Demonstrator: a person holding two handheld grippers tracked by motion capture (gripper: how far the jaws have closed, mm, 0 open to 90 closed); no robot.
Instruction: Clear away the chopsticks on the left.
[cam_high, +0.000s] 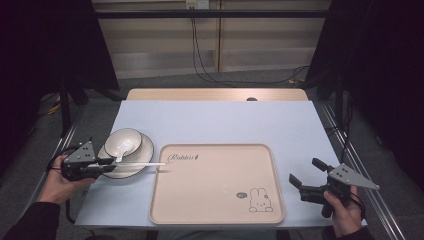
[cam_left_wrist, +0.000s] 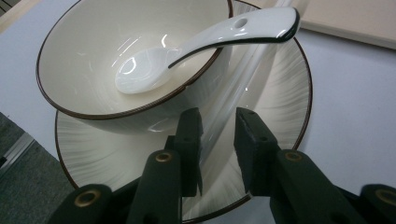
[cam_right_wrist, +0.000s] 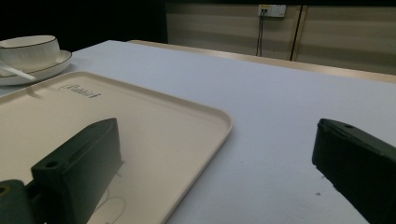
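Note:
A cream bowl (cam_high: 125, 140) (cam_left_wrist: 93, 56) with a dark rim stands on a matching plate (cam_high: 141, 155) (cam_left_wrist: 280, 102) at the table's left. A white spoon (cam_high: 120, 155) (cam_left_wrist: 210, 42) rests in the bowl, its handle over the rim. My left gripper (cam_high: 111, 162) (cam_left_wrist: 218, 126) is over the plate's near edge, shut on a thin white stick (cam_high: 142, 164) (cam_left_wrist: 243, 79) that reaches right to the edge of the beige tray (cam_high: 200, 200) (cam_right_wrist: 154, 116). My right gripper (cam_high: 304, 171) (cam_right_wrist: 217, 135) stands open beside the tray's right edge, holding nothing.
The tray has a rabbit drawing (cam_high: 260, 200) at its front right and holds nothing else. The light blue table top (cam_high: 225, 120) spreads behind and right of the tray. Cables (cam_high: 200, 65) hang at the wall beyond the table's far edge.

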